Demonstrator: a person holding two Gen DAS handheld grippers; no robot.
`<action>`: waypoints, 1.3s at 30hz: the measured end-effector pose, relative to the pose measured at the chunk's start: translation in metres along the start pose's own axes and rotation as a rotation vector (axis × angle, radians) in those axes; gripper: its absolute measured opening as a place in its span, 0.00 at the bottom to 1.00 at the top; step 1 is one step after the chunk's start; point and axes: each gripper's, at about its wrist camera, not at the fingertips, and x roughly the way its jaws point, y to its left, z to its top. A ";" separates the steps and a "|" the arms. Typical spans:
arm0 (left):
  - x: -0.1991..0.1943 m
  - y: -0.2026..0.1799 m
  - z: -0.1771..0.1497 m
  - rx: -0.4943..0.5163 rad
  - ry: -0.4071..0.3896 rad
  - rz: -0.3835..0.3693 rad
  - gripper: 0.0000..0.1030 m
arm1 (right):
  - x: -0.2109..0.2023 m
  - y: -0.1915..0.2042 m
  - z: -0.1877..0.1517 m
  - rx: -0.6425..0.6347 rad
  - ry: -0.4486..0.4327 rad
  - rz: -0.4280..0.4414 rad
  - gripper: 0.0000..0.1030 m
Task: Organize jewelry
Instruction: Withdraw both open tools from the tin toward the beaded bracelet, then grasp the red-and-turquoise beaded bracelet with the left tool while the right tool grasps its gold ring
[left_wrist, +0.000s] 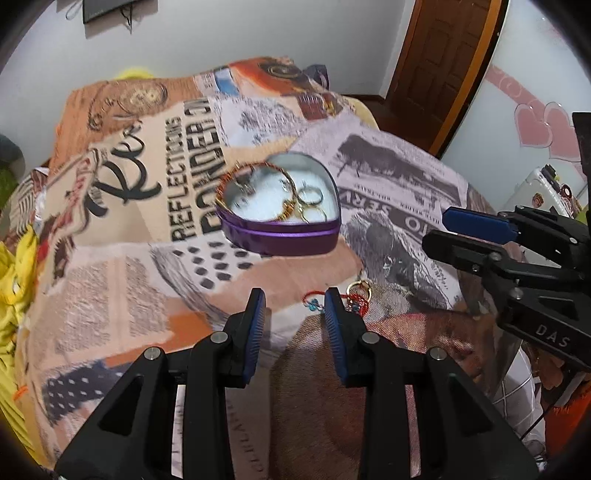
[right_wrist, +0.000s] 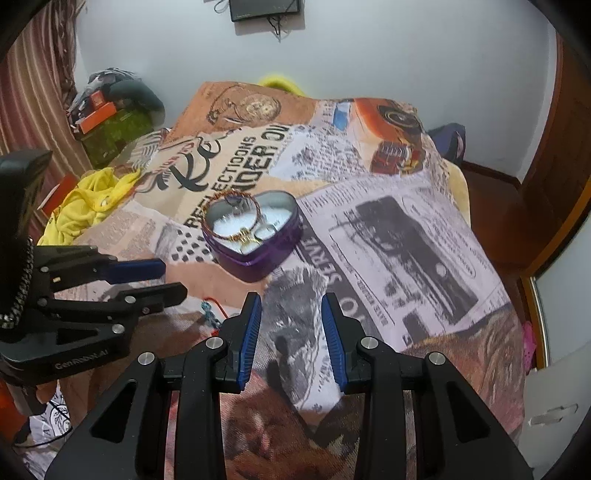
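A purple heart-shaped tin (left_wrist: 280, 240) (right_wrist: 258, 258) stands open on the printed bedspread. It holds a red-and-gold bangle (left_wrist: 255, 173) (right_wrist: 236, 197) and gold rings (left_wrist: 310, 195) (right_wrist: 266, 232). A red thread bracelet with blue beads (left_wrist: 354, 301) (right_wrist: 212, 312) and a gold ring (left_wrist: 360, 286) lie on the spread in front of the tin. My left gripper (left_wrist: 295, 299) is open and empty, just short of the bracelet. My right gripper (right_wrist: 291, 302) is open and empty, to the right of the bracelet; it also shows in the left wrist view (left_wrist: 443, 225).
The bedspread (right_wrist: 388, 236) covers a bed. A yellow cloth (right_wrist: 85, 206) lies at its left edge. Boxes and bags (right_wrist: 110, 118) sit beyond it by a curtain. A wooden door (left_wrist: 443, 48) stands at the far right.
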 end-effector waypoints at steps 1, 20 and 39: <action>0.003 -0.002 -0.001 0.001 0.008 -0.006 0.31 | 0.001 -0.002 -0.002 0.006 0.005 0.002 0.30; 0.032 -0.019 -0.004 0.035 0.037 -0.044 0.31 | 0.020 -0.009 -0.016 0.042 0.063 0.035 0.30; 0.022 -0.008 -0.003 0.005 0.010 -0.050 0.06 | 0.029 -0.001 -0.017 0.028 0.088 0.064 0.30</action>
